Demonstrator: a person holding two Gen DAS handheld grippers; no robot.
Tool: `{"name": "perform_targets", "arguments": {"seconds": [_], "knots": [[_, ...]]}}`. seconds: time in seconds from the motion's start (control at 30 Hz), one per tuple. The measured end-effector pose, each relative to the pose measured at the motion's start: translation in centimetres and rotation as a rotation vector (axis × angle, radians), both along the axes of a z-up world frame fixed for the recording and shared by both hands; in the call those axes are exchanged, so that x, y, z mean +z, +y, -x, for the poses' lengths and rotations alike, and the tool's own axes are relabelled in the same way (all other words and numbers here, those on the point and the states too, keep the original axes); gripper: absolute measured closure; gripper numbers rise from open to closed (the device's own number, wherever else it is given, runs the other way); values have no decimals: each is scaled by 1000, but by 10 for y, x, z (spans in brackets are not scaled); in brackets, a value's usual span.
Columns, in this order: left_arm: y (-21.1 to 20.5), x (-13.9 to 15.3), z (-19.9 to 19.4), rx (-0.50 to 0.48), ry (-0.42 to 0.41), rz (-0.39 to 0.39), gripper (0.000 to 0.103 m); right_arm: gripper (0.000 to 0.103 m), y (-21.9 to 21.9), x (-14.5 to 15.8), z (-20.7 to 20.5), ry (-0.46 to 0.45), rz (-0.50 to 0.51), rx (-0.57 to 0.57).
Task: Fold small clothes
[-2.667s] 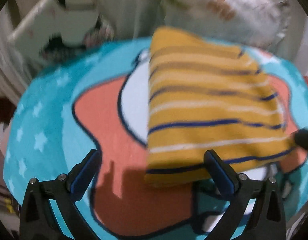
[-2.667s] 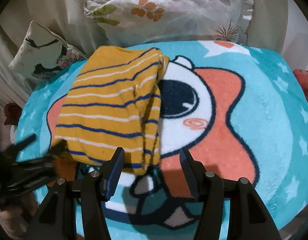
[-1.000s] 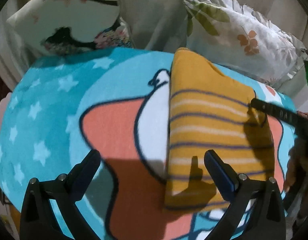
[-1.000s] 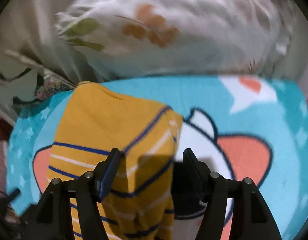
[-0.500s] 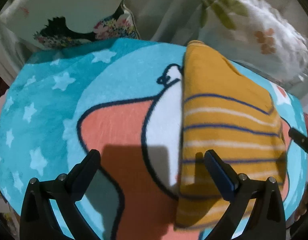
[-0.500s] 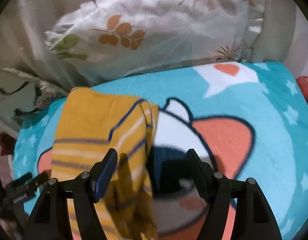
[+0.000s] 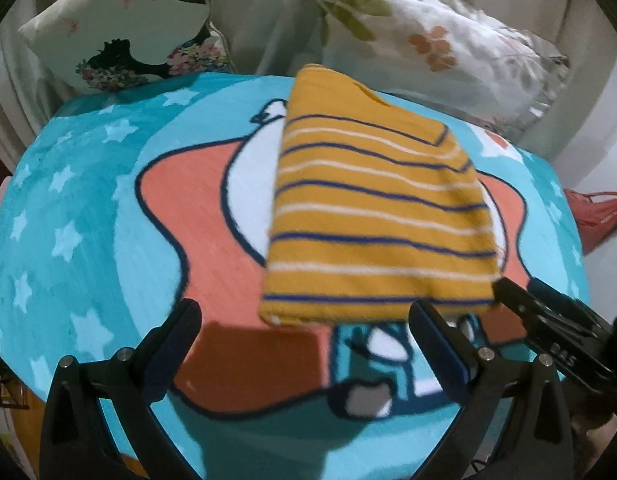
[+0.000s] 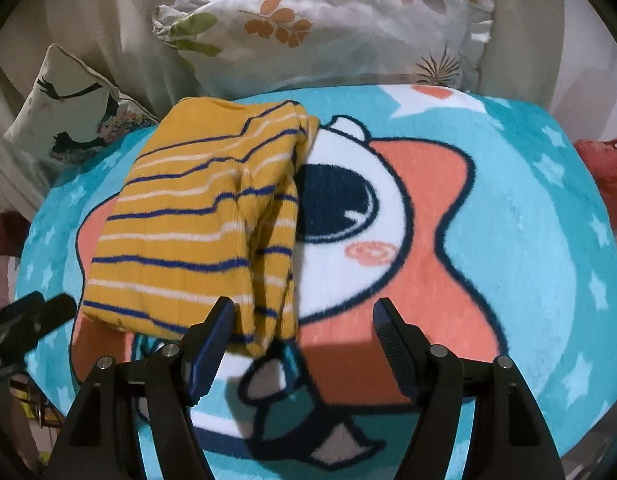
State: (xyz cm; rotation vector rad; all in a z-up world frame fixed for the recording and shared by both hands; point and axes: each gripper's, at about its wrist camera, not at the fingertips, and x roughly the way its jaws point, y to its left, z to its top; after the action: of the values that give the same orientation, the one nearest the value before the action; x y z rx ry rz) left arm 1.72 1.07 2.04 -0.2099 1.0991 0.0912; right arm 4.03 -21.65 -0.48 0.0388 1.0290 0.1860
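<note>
Now, with the folded yellow striped garment (image 8: 196, 236) as the landmark: it is lying flat on the turquoise cartoon blanket (image 8: 508, 240), covering the left side of the printed star-shaped face. To its far left, behind the blanket's edge, a white cushion with a black figure print (image 8: 64, 116) is leaning against pale fabric. Just left of the garment's near corner in the right wrist view, the left gripper (image 7: 304, 320) is hovering with its 2 fingers standing wide apart and nothing between them; in its own view the garment's near hem is sitting just beyond the fingertips. Behind the garment, a white pillow with a leaf print (image 8: 328, 24) is resting. At the garment's near right corner, the right gripper (image 8: 304, 320) is holding its jaws wide, having just been opening, with no cloth pinched between the blue pads. Far right of the garment, something red (image 8: 604, 168) is showing past the blanket.
</note>
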Motion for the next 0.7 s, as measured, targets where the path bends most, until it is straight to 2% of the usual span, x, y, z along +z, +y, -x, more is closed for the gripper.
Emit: {"name": "perform_targets", "arguments": {"seconds": [0.17, 0.37, 0.7], "knots": [[-9, 6, 17, 2, -16, 3, 0, 28, 2, 4, 12, -21, 26, 10], [-16, 9, 37, 4, -30, -9, 0, 28, 1, 3, 26, 0, 13, 21], [-20, 18, 57, 16, -58, -47, 0, 28, 2, 8, 48, -16, 5, 38]]}}
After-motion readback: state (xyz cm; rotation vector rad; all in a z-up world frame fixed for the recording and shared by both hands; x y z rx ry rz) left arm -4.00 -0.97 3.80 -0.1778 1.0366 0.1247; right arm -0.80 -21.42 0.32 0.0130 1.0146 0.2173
